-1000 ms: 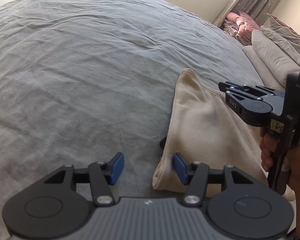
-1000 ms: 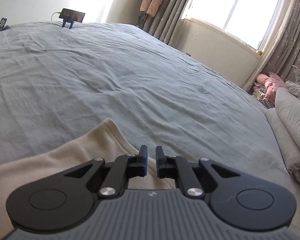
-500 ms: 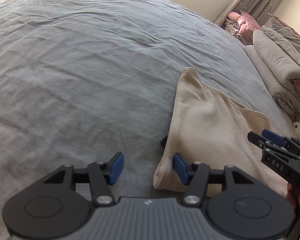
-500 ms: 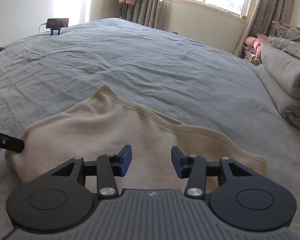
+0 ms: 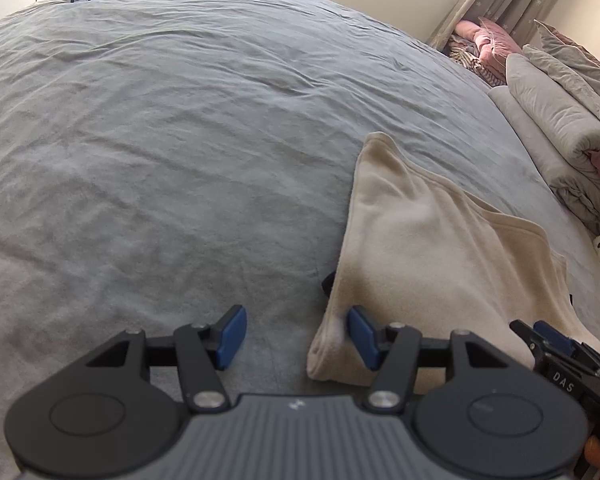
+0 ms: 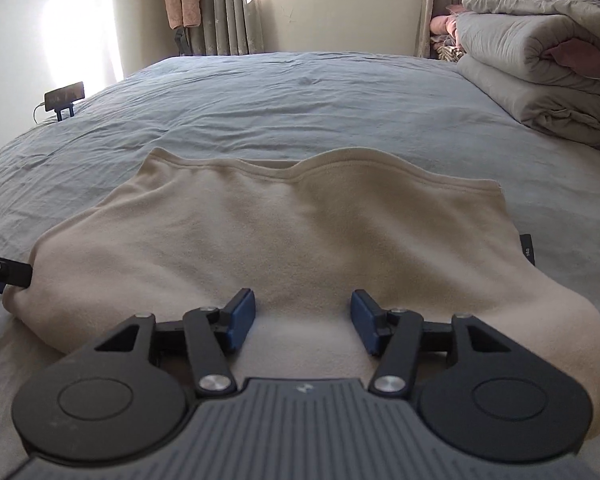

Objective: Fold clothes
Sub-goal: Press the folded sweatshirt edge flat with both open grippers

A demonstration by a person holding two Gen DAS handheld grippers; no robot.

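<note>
Left tool: the left tool [image 5: 294, 338] stands wide with nothing clamped; its right blue pad sits against the near left corner of the garment, its left pad over bare bedsheet.
Right tool: the right tool [image 6: 303, 322] hangs just over the near edge of the garment; its jaws have just been opening and stand wide, with cloth below them but none pinched between the pads.
Garment, place: the cream garment [image 6: 284, 236] lies near the near edge of the bed [image 5: 180, 140], already doubled over, its hemmed edge on the far side.
Handling, as I judge it: light, soft and limp; it will sag and slide out of shape if lifted by one point, so two corners want taking together.
Where to hold: the rounded fold at the near left and near right corners, where the layers are thick enough to pinch.
Material and texture: a matt, fleecy knit with a stitched band along the far edge, which ripples in a wave.
Bedsheet: grey, finely creased, a little grippy.
Far right: folded grey quilts [image 6: 540, 64], puffy and stacked.
</note>
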